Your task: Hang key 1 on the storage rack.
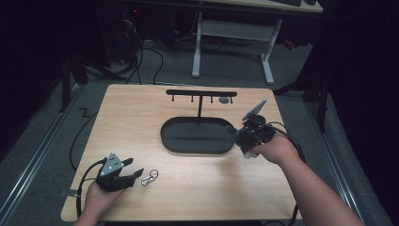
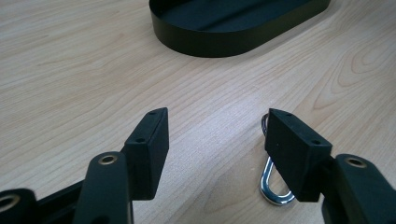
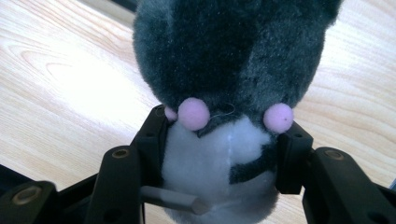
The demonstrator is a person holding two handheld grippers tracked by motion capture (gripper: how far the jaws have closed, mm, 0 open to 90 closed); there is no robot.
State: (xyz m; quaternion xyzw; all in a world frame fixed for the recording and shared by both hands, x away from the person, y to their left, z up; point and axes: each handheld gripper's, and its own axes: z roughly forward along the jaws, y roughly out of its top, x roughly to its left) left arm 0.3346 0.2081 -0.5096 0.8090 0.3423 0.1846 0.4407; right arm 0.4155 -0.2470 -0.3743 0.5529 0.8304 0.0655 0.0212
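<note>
Dark floor with cables surrounds a light wooden table (image 1: 188,188), and a white-legged desk (image 1: 230,37) stands behind it at 12 o'clock. Near the middle of the table sits a black oval tray (image 1: 169,139), and from its far side a thin post rises to a black hook bar (image 1: 201,93); a small grey thing hangs or lies near the bar's right end, too small to tell what it is.

At 3 o'clock from the tray, the right gripper (image 1: 237,133) is held in a hand just beside the tray's right edge. In the right gripper view its jaws are about half open and closed on a plush toy (image 3: 224,70). The pads press on the white lower part of the toy from both sides, while the dark grey part stands above the fingertips. Two pink balls (image 3: 194,113) sit where grey meets white. A short grey stick (image 3: 173,198) lies across below the white part, near the left jaw.

At 7 o'clock from the tray, the left gripper (image 1: 136,167) rests low near the table's front left corner. Its jaws stand wide open with nothing between them. A metal clasp (image 1: 150,177) lies on the wood just beside the right jaw; in the left gripper view that jaw hides part of it, and I cannot tell if they touch.
</note>
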